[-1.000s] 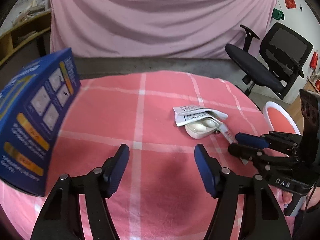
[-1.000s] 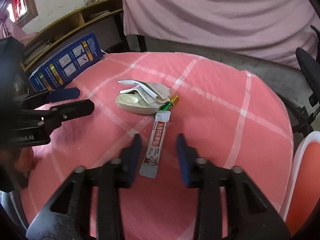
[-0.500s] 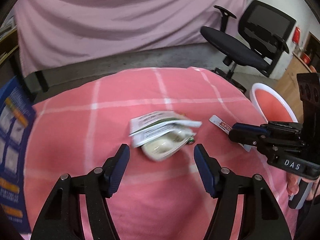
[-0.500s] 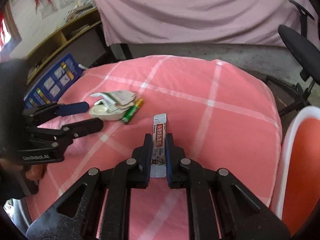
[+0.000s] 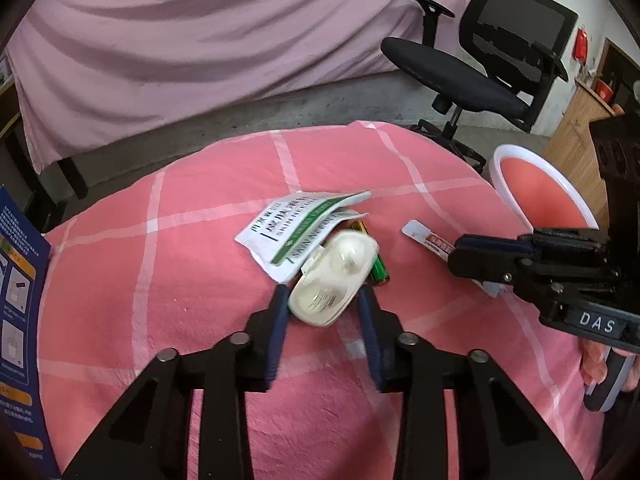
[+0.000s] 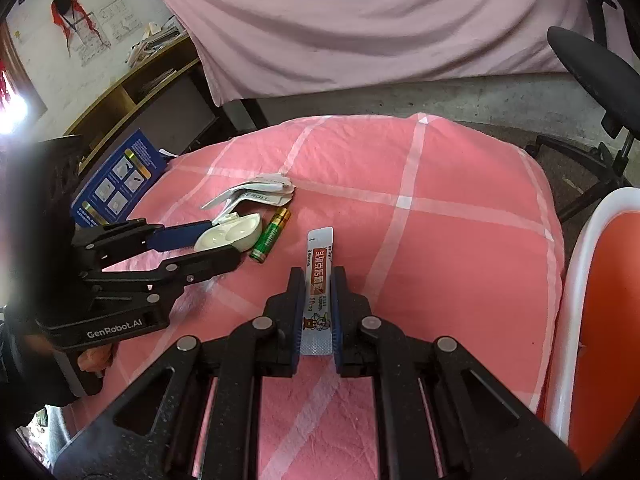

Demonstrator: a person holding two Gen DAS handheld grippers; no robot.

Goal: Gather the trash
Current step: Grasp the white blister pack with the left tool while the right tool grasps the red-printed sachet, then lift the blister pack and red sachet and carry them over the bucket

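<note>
My left gripper (image 5: 323, 298) is shut on a cream plastic blister tray (image 5: 334, 278), tilted and lifted a little off the pink checked tablecloth (image 5: 180, 264); both show in the right wrist view, the gripper (image 6: 216, 242) and the tray (image 6: 232, 236). My right gripper (image 6: 318, 280) is shut on a long white-and-red sachet (image 6: 318, 276), also seen in the left wrist view (image 5: 430, 240). A white-and-green torn packet (image 5: 296, 228) and a green battery (image 6: 271, 239) lie on the cloth next to the tray.
An orange bin with a white rim (image 6: 592, 304) stands at the table's right edge; it also shows in the left wrist view (image 5: 540, 192). A blue printed box (image 5: 20, 320) stands at the left edge. A black office chair (image 5: 492, 64) is beyond the table.
My left gripper moved forward and closed on the blister tray, tilting it up. My right gripper, which closed on the sachet a moment earlier, keeps hold of it.
</note>
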